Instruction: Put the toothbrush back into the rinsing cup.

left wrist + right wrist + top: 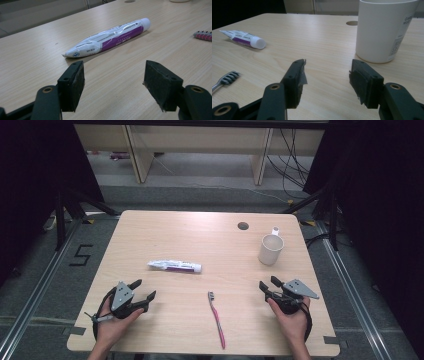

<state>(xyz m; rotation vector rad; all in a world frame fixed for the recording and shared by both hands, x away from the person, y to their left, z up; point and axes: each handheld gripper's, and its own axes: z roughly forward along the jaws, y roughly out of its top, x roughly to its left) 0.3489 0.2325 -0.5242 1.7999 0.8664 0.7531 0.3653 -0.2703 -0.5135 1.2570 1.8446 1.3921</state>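
From the high view, the left tool (pixel 143 290) and right tool (pixel 267 284) rest near the front of the pale wood-grain bench (pixel 165 230), both spread wide and holding nothing. A crinkled white-and-purple toothpaste tube (pixel 174 266) lies mid-bench, long axis crosswise, cap toward the right. A pink toothbrush (pixel 217 318) lies lengthwise, bristles away.

Left gripper view: the tube (pixel 110 37) lies ahead of the parted jaws.

Right gripper view: a smooth white mug (pixel 384 30), its label probably paper, stands just beyond.

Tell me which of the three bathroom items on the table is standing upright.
The white mug near the table's far right corner: it stands on its base, mouth up, while the toothpaste tube and the pink toothbrush both lie flat on the wood.
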